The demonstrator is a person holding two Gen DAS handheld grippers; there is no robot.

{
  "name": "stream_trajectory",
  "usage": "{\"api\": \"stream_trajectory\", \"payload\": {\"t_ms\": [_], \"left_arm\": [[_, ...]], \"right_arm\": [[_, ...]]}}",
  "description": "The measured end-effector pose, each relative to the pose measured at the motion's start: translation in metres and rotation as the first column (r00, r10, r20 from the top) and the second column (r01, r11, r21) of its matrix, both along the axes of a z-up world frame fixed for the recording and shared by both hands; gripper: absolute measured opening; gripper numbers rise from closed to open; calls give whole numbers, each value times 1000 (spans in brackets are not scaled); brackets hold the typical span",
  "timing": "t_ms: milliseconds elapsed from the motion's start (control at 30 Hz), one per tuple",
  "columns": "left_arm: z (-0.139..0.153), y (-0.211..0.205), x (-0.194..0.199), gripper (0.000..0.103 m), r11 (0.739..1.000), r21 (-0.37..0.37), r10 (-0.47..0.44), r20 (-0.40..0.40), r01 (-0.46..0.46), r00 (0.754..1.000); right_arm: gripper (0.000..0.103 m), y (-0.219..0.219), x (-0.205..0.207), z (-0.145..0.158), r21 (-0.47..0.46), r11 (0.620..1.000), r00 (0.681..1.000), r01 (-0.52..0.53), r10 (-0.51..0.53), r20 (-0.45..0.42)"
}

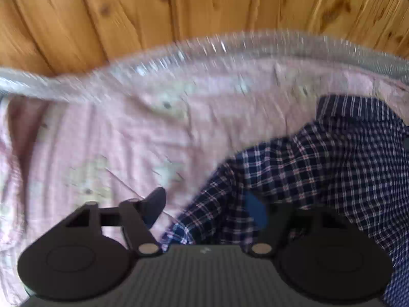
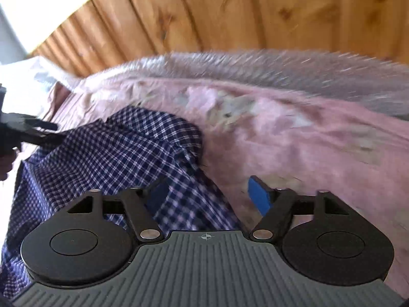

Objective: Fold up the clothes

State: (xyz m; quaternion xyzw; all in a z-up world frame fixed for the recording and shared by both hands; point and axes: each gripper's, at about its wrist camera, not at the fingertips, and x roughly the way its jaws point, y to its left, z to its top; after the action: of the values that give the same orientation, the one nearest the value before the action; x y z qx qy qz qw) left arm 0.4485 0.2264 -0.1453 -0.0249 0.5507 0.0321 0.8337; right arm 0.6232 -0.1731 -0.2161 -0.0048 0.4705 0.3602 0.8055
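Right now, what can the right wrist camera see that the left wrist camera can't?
Only the right wrist view shows the other gripper, the left gripper, at the far edge of the checked shirt, plus a bright white area in the top-left corner. Only the left wrist view shows a dark reddish patch at the bedcover's left edge. Both show the shirt, the pink bedcover, the wooden wall, and open jaws.
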Motion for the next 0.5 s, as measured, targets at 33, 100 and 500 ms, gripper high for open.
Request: {"api": "stream_trajectory", "payload": {"t_ms": [33, 100, 500], "left_arm": [[0, -3, -2, 49, 1000, -3, -15, 21, 15, 1000], [-1, -8, -3, 9, 998, -37, -53, 38, 54, 998], [30, 4, 42, 2, 984, 73, 139, 240, -161, 961]], "right_arm": [[46, 6, 4, -7, 7, 1000, 999, -27, 27, -24], [23, 19, 9, -17, -5, 997, 997, -78, 78, -24], [0, 61, 27, 14, -98, 992, 971, -84, 103, 218]]}}
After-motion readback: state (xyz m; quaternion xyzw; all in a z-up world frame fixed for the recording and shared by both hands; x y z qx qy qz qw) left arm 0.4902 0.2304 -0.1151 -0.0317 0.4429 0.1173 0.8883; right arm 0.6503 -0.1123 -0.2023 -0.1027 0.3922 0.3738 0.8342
